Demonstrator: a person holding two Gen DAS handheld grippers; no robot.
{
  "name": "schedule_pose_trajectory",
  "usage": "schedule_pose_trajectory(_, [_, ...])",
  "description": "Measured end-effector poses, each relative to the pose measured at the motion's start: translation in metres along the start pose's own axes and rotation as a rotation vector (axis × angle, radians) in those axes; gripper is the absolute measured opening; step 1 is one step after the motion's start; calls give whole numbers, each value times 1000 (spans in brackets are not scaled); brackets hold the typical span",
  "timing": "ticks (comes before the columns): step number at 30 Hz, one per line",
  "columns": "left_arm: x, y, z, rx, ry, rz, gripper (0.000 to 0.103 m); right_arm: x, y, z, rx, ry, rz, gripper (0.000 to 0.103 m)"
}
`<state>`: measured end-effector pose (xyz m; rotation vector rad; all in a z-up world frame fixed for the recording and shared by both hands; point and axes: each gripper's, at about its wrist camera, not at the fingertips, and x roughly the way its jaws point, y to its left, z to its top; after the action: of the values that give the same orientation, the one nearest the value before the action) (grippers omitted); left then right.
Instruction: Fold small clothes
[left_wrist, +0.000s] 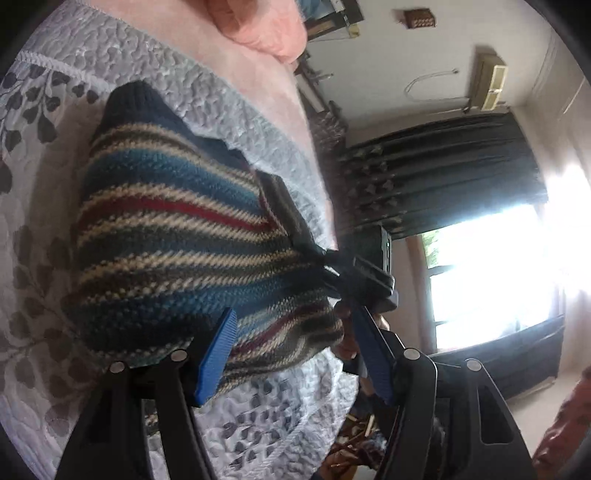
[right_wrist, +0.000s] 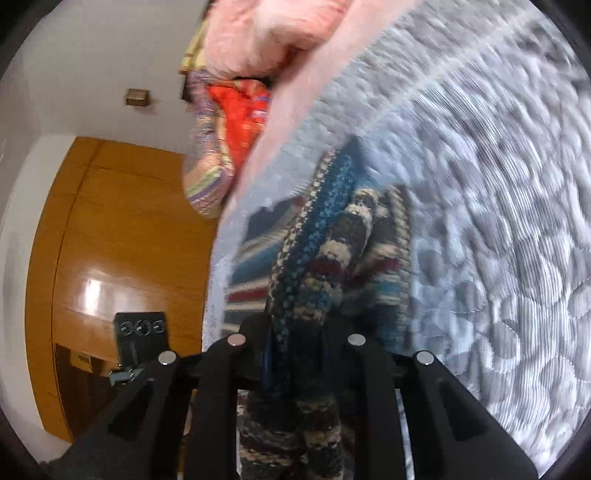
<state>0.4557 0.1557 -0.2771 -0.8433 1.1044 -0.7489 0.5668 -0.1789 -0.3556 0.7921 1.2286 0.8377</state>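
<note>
A striped knit garment (left_wrist: 177, 236) lies bunched on a quilted bedspread (left_wrist: 48, 206) with a grey leaf print, a pink blanket (left_wrist: 258, 26) heaped at its far edge.

In the left wrist view, the left gripper (left_wrist: 299, 354) stands wide open, its blue fingertips (left_wrist: 218, 354) spread with the near edge of the knit between them; the left-hand pad touches or sits just over the wool, and nothing is pinched. To the right of the garment, the right gripper (left_wrist: 364, 275) appears to pull a corner of the fabric into a taut point.

The right wrist view agrees: the right gripper (right_wrist: 295, 354) is closed on a thick fold of the striped knit, which runs between its fingers and hangs down past the camera. The rest of the garment spreads over the bedspread beyond it, blurred.

The step in hand looks like a fold being drawn across, with one edge lifted by the right gripper. The next move probably calls for the left gripper to close on the near edge, so both can carry the fabric over evenly without it sagging.
</note>
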Motion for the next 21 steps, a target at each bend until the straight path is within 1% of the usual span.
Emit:
schedule_pose_trajectory(1, [3,3,-2,-5,17,23,64,2,-10,-3,19,9,-27,22])
schedule_pose_trajectory(2, [5,4,-4,-6,24,30,64,1,-22,-5,46,10,-39,24])
schedule_pose_trajectory(3, [6,3,-4,-4,28,27,64,-3,-23,-6,61,6,-25,28])
schedule_pose_trajectory(5, [4,-4,-4,16,24,-2,64,-21,-21,-11,65,-23,-14,41])
schedule_pose_trajectory(6, [3,-8,-2,25,20,-17,64,-31,-16,-15,47,-42,-32,54])
schedule_pose_trajectory(7, [3,-13,0,36,18,-36,64,-45,-7,-21,16,-53,-39,54])
schedule_pose_trajectory(9, [5,-18,4,48,23,-59,64,-58,7,-31,-22,-38,-19,54])
schedule_pose_trajectory(11, [13,-19,9,54,39,-61,64,-62,23,-46,-67,19,-5,54])
schedule_pose_trajectory(12, [18,-18,10,52,52,-62,64,-56,29,-51,-84,54,-26,54])
schedule_pose_trajectory(13, [23,-14,11,46,70,-47,64,-52,29,-57,-98,84,-52,52])
schedule_pose_trajectory(14, [26,-9,11,40,76,-18,64,-42,28,-63,-112,124,-104,38])
schedule_pose_trajectory(15, [31,-2,14,26,80,17,64,-36,24,-67,-117,137,-135,26])
schedule_pose_trajectory(16, [36,11,16,-6,91,54,57,-32,18,-67,-110,140,-166,23])
schedule_pose_trajectory(17, [38,20,17,-30,102,65,45,-30,4,-68,-67,137,-161,21])
schedule_pose_trajectory(18, [40,25,17,-43,113,77,40,-30,-7,-71,-24,134,-151,21])
schedule_pose_trajectory(19, [44,33,16,-47,136,104,30,-29,-16,-75,3,132,-139,21])
schedule_pose_trajectory(20, [45,35,15,-46,144,119,23,-30,-17,-77,6,128,-129,21])
schedule_pose_trajectory(21, [45,37,14,-46,148,134,21,-32,-16,-80,9,120,-127,21])
